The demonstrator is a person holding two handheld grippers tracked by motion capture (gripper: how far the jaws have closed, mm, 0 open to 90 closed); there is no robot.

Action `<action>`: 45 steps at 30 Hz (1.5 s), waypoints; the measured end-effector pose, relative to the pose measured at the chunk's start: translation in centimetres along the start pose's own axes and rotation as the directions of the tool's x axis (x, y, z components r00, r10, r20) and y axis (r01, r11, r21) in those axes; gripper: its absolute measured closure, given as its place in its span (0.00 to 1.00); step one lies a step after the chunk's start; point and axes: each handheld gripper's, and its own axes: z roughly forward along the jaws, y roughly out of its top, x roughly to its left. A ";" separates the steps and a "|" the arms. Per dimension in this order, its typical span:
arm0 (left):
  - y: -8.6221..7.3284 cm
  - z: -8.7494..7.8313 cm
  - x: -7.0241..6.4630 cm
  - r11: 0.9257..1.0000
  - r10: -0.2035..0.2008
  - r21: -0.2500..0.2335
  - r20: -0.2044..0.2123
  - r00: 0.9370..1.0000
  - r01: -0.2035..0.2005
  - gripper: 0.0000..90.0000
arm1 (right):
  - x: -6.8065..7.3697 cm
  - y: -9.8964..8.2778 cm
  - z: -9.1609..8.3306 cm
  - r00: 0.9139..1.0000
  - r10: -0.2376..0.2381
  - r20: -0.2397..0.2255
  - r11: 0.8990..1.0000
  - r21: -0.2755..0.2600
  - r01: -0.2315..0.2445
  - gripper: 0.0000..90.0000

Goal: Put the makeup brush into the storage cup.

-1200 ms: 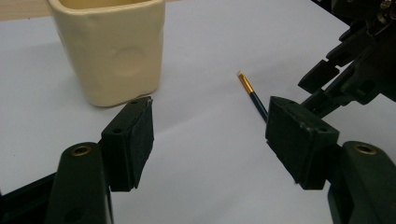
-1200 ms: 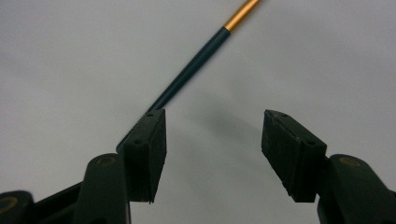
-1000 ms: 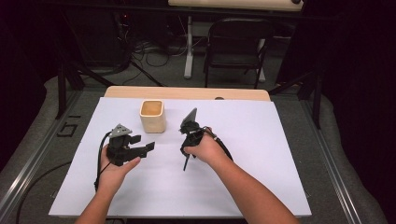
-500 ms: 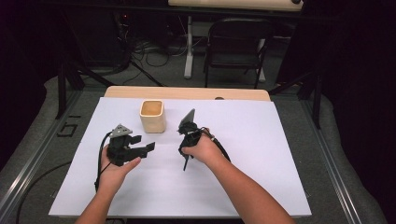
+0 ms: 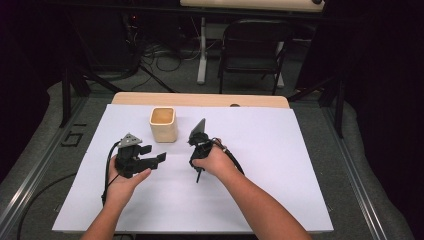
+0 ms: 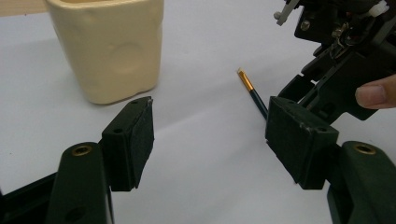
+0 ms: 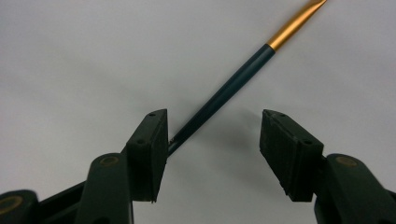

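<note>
- The paintbrush (image 7: pixel 224 91) lies flat on the white surface (image 5: pixel 280 165), under the right claw (image 7: pixel 212 140); we judge it light, thin and stiff, and its smooth round handle may roll or slip from flat pads.
- Its dark handle runs into a gold metal collar, with the bristle tip (image 6: pixel 241 71) beyond; in the right gripper view the long axis slants from the left pad up to the upper right.
- In the left gripper view that tip points roughly toward the cream cup (image 6: pixel 109 46), though well apart from it.
- We would take hold on the dark handle, across the axis, not on the collar or the soft bristles.
- The right claw stands partly open astride the handle: 1 pad touches or nearly touches it, the other stands clear, so nothing is gripped.
- The left claw (image 6: pixel 210 135) is open and empty, level above the surface, near the cup.
- In the high view the cup (image 5: pixel 163 124) stands upright beyond both hands.
</note>
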 end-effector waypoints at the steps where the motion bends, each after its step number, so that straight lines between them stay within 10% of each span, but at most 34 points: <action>1: 0.0 0.0 0.0 1.000 0.000 0.000 0.000 1.000 0.000 0.37 | 0.1 0.1 -0.2 1.000 -0.002 0.008 0.999 0.032 0.002 0.47; 4: 0.0 0.0 0.0 1.000 0.001 0.002 0.002 1.000 -0.001 0.37 | 0.2 0.4 -0.6 0.999 -0.025 0.033 0.993 0.116 0.021 0.47; 24: -0.1 0.0 0.0 1.000 -0.003 -0.002 -0.001 1.000 0.003 0.37 | 0.2 0.3 0.2 0.998 -0.037 0.058 0.988 0.155 0.027 0.59; 33: -0.1 0.1 0.1 1.000 0.000 0.004 -0.003 1.000 0.000 0.37 | -0.2 0.1 0.1 0.997 -0.043 0.064 0.983 0.182 0.030 0.92; 45: -0.1 0.1 0.1 1.000 -0.001 0.003 -0.005 1.000 0.001 0.37 | -0.2 -0.2 0.2 0.998 -0.051 0.043 0.984 0.174 0.042 0.94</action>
